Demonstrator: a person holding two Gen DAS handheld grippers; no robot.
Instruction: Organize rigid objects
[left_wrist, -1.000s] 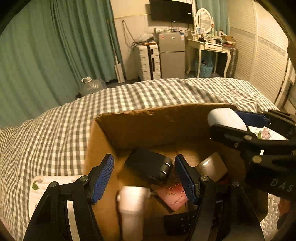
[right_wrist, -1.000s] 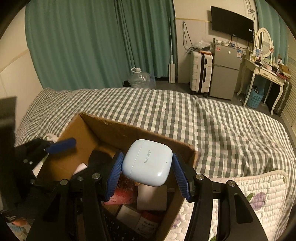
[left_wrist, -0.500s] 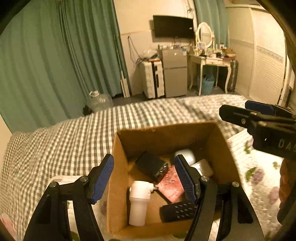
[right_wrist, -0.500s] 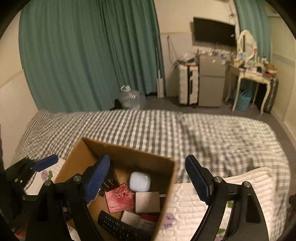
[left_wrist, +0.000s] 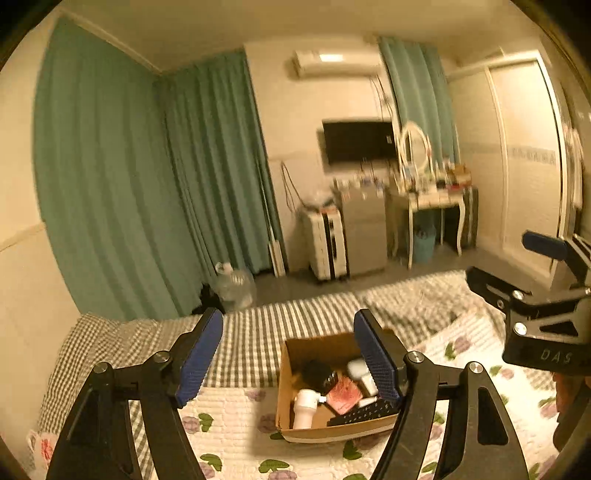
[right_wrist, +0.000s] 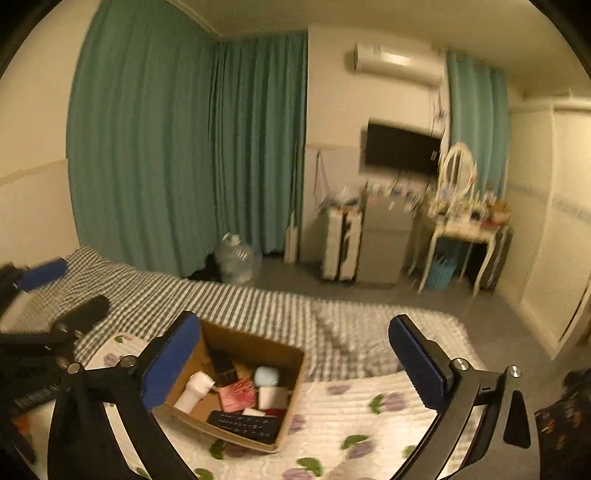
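A cardboard box sits on the bed's floral quilt, far below both grippers. In it lie the white earbud case, a white bottle, a red card, a black remote and a black device. My left gripper is open and empty, high above the box. My right gripper is open wide and empty, also high above it. The right gripper shows at the right edge of the left wrist view.
The checked bedspread covers the far side of the bed, the floral quilt the near side. Beyond are teal curtains, a water jug, a suitcase, a small fridge and a dressing table.
The right gripper opened and dropped the earbud case into the box. Both grippers then rose and pulled back, so the box now looks small and far below.
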